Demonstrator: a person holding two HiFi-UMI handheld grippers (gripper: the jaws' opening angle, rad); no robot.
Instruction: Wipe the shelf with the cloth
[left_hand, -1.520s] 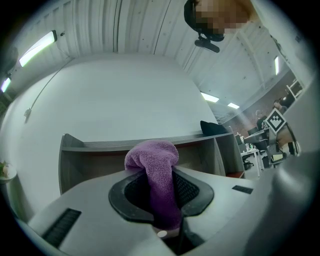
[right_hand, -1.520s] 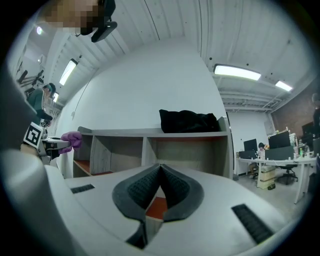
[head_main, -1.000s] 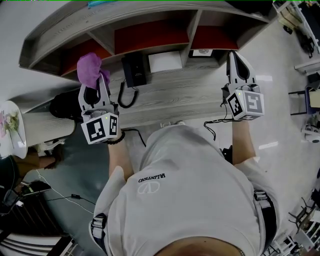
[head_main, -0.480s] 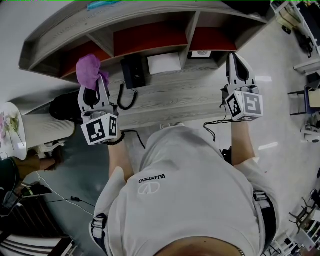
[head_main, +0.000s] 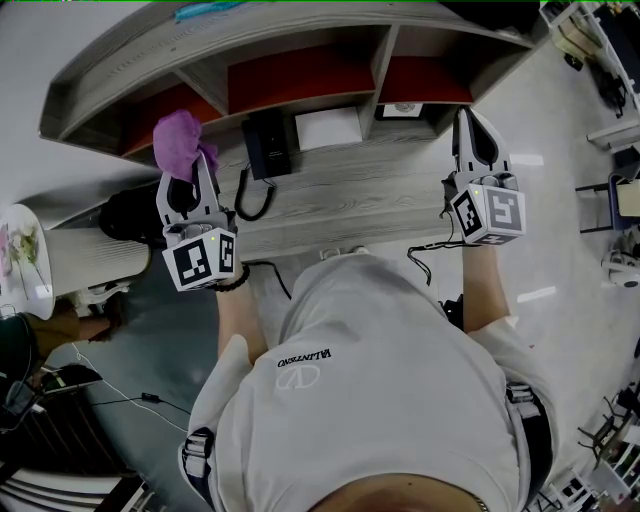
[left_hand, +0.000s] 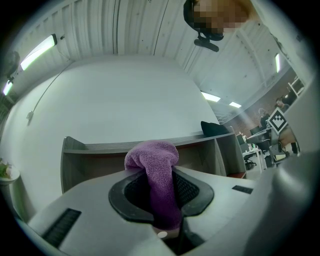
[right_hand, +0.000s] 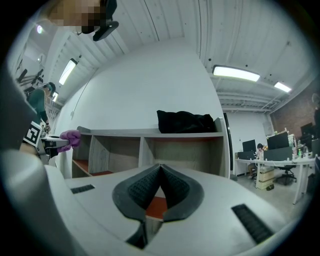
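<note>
A purple cloth (head_main: 181, 139) is bunched in my left gripper (head_main: 188, 166), which is shut on it in front of the left compartment of the grey wooden shelf (head_main: 300, 75). In the left gripper view the cloth (left_hand: 156, 177) hangs between the jaws, with the shelf (left_hand: 100, 155) behind it. My right gripper (head_main: 472, 128) is shut with nothing in it, over the desk by the shelf's right compartment. Its view looks at the shelf (right_hand: 150, 145) with red floors, and shows the cloth (right_hand: 70, 137) at far left.
A black desk phone (head_main: 268, 140) with a coiled cord and a white box (head_main: 330, 125) sit on the desk below the shelf. A black bag (right_hand: 185, 121) lies on the shelf's top. Desks and chairs stand at the right (right_hand: 275, 170).
</note>
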